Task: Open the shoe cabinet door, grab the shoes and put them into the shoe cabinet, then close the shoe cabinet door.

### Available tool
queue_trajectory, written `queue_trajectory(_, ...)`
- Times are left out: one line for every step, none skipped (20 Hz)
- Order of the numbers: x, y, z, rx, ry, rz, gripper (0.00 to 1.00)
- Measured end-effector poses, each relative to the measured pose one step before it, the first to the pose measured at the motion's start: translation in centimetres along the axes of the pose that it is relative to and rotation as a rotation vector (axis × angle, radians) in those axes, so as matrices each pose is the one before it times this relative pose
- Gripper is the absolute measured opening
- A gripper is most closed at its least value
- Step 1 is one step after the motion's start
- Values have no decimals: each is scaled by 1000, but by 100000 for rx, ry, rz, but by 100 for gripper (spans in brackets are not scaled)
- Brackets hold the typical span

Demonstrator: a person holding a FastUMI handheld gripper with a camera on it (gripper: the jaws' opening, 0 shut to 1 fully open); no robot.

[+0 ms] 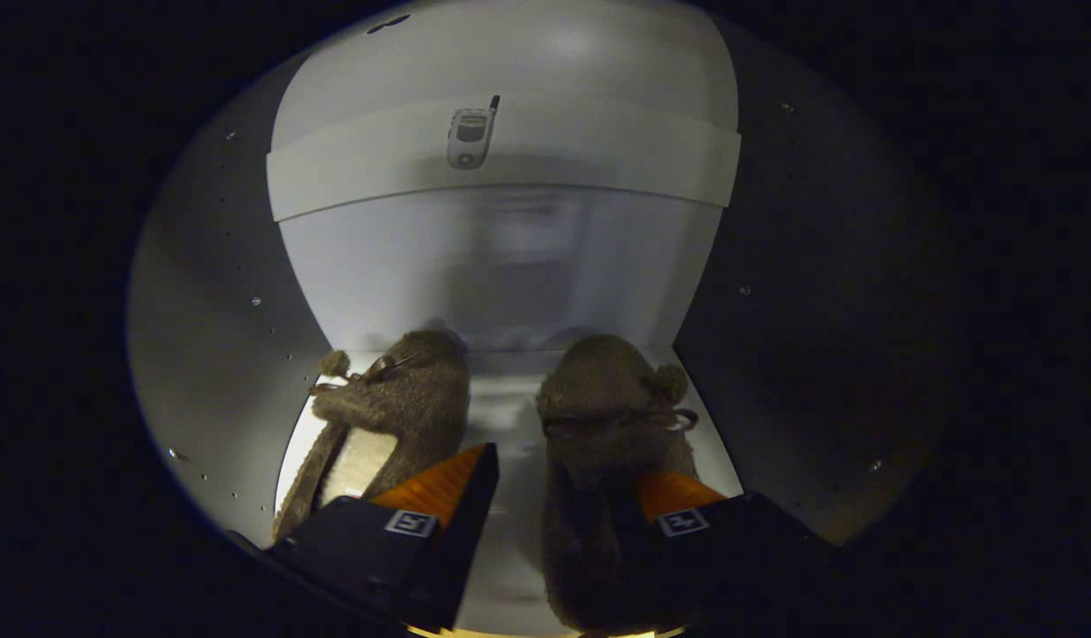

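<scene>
Two brown fuzzy slippers lie side by side on the white lower shelf (502, 416) inside the shoe cabinet, toes toward the back wall (510, 266). The left slipper (403, 399) leans on its side and shows its pale sole. The right slipper (611, 390) lies flat, and its heel end runs back between my fingers. My gripper (567, 470) is open. Its left finger (448, 487) is in front of the left slipper's heel. Its right finger (674, 496) overlaps the right slipper's right side. I see no squeeze on either slipper.
A white upper shelf (598, 164) crosses the cabinet above the slippers, with a small phone-shaped item (470, 137) at its front. The cabinet's side walls, left (217, 354) and right (820, 354), close in on both sides. The interior is dim.
</scene>
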State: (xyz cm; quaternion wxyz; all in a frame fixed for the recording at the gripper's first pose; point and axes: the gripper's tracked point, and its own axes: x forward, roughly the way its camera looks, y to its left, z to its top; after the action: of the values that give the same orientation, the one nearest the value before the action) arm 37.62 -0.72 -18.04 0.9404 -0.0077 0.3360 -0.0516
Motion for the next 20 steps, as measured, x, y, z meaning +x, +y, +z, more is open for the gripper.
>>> queue_trajectory(-637,106,116,-245,-2085,594,84)
queue_trajectory(-982,-75,257,-348,-2360,-15,94)
queue_trajectory(-931,18,290,489,-2452,339,97)
queue_trajectory(-1101,84,408,1336,-2832,734,98)
queue_trajectory(-1043,180,458,1685,-2965,1071,98)
queue_trajectory(-1223,14,552,1338,-3613,655,98)
queue_trajectory(-1335,-102,653,623,-4318,-216,98)
queue_trajectory(-1497,-132,754,-88,-4088,-62,98)
queue_trajectory(-1498,-235,700,-305,-4187,-614,98)
queue_trajectory(-1586,-68,620,-850,-4021,-159,98)
queue_trajectory(-1690,77,720,-719,-3955,-138,98)
queue_trajectory(-1882,-75,739,-559,-3581,-141,98)
queue_trajectory(-1959,51,931,-297,-3601,885,98)
queue_trajectory(-2162,-48,940,-1178,-3698,246,98)
queue_trajectory(-1714,-59,810,-947,-2737,598,98)
queue_trajectory(-2016,-77,861,-683,-3081,101,98)
queue_trajectory(-2244,-14,821,449,-2347,1361,97)
queue_trajectory(-2138,-22,633,1148,-1296,683,97)
queue_trajectory(-1838,66,790,1269,-1500,1509,97)
queue_trajectory(-2060,-223,575,1106,-707,124,97)
